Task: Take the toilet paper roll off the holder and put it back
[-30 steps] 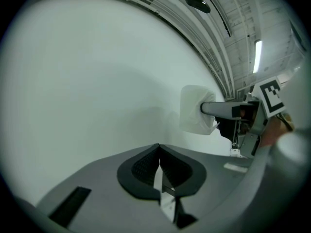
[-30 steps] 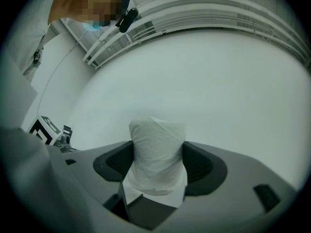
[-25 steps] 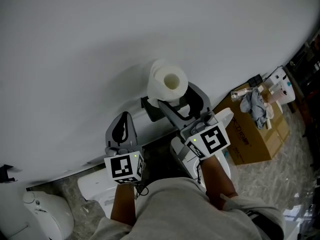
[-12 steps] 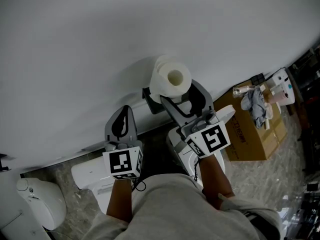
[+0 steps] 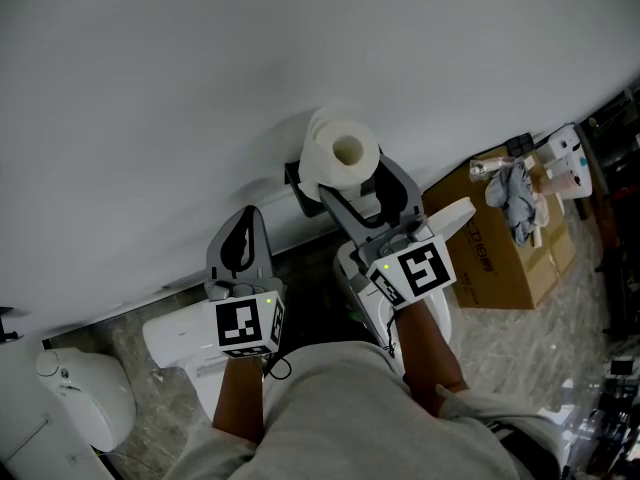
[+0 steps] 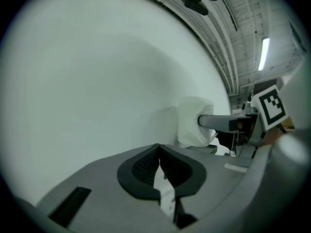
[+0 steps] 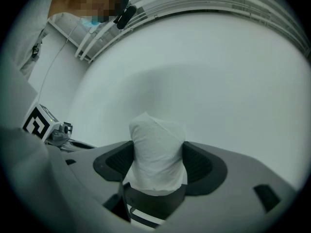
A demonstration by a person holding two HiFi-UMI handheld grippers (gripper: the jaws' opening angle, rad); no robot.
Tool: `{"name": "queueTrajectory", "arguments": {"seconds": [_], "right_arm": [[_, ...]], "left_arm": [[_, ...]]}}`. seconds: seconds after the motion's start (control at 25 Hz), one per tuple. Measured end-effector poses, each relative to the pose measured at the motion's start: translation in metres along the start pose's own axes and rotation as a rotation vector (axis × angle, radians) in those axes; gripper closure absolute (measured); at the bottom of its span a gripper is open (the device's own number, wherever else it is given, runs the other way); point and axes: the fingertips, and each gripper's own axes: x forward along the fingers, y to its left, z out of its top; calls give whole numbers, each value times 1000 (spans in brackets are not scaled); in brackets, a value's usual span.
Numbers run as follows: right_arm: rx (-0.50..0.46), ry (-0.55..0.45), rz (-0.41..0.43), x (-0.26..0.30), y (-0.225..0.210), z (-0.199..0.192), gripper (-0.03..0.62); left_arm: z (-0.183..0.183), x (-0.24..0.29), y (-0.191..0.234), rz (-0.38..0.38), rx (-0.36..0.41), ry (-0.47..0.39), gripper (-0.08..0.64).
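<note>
Pinching soft, cylindrical toilet paper roll (image 7: 156,154).

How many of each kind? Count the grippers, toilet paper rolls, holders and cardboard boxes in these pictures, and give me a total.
grippers: 2 (left gripper shut on nothing; right gripper clamped on the roll)
toilet paper roll: 1
holder: 1
cardboard box: 1
Total: 5
</note>
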Motion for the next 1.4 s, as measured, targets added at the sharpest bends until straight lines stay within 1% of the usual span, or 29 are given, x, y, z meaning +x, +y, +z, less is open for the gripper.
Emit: {"name": "queueTrajectory", "arguments": {"seconds": [0.72,1.04,1.16,1.24,1.4], "right_arm": [[-6,34,15,9,1,-22,284],[-14,67,25,13,1,-30,284],[-25,96,39,15,4,-35,284],[-15,112,40,14,5,-37,284],[17,105,18,12,-1,-40,284]], "left_arm": [[-13,3,-2,5,6,29,550],[-14,7,0,5,-1,34,549],[-16,10,-3,-1,-2,37,549],[-15,10,-6,-5,-2,37,550],[-15,8,-6,-6,-2,36,550]]}}
